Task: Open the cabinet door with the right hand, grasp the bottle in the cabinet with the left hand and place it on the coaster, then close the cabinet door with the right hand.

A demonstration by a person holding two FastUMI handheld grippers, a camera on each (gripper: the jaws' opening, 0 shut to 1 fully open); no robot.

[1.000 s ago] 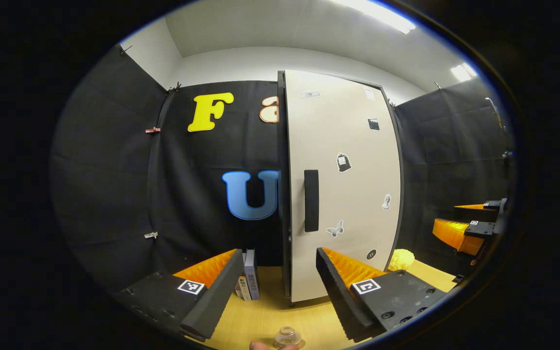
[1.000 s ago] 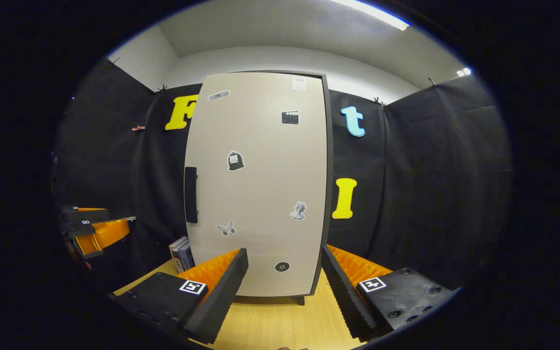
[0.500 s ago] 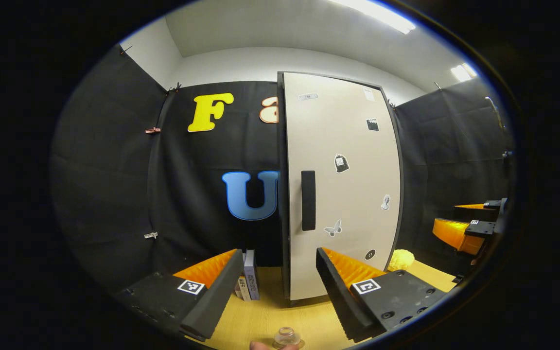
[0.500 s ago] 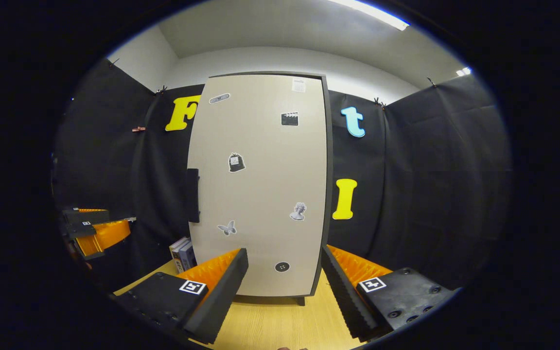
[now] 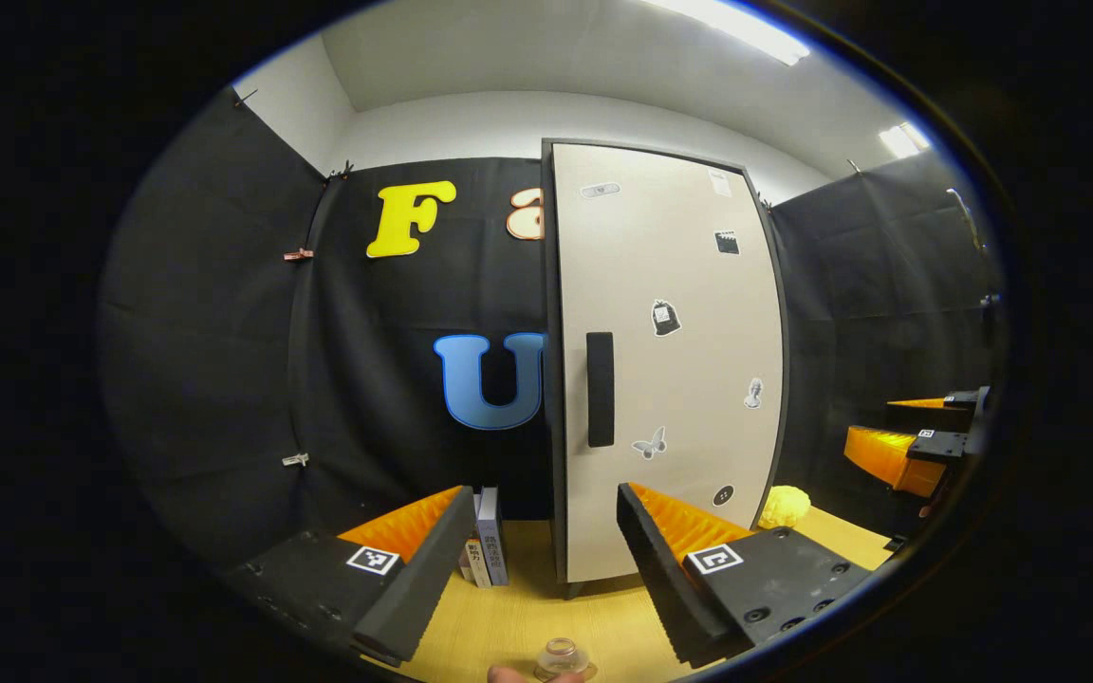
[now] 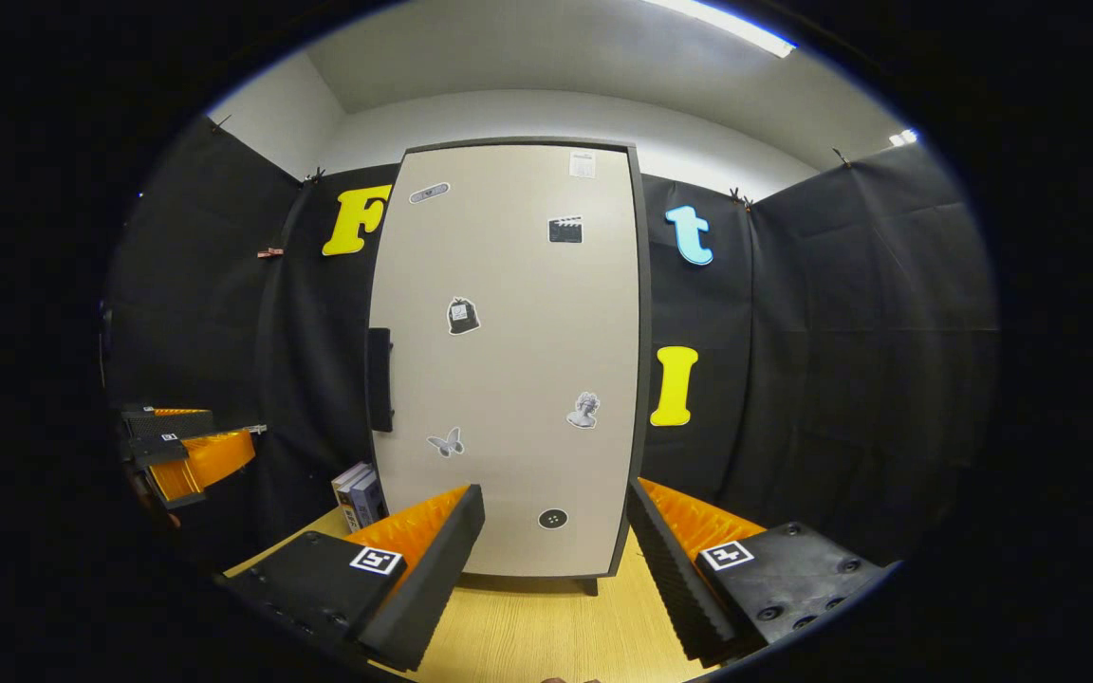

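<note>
The beige cabinet door (image 5: 670, 360) with its black handle (image 5: 600, 389) stands shut, flush with the dark cabinet frame. In the right gripper view the same door (image 6: 509, 360) and handle (image 6: 379, 379) face me squarely. The top of a clear bottle (image 5: 561, 655) shows at the bottom edge of the left gripper view, under the gap of my left gripper (image 5: 542, 560), which is open and holds nothing. A fingertip shows beside the bottle. My right gripper (image 6: 556, 560) is open too, a short way back from the door, touching nothing.
The cabinet stands on a light wooden table (image 5: 509, 617). A few books (image 5: 485, 550) stand upright left of the cabinet, and a yellow lumpy object (image 5: 783, 507) lies to its right. The right gripper (image 5: 917, 446) is at the far right of the left gripper view.
The cabinet door has swung the last bit shut, from slightly ajar to flush with the frame. Both grippers have barely moved and stay open.
</note>
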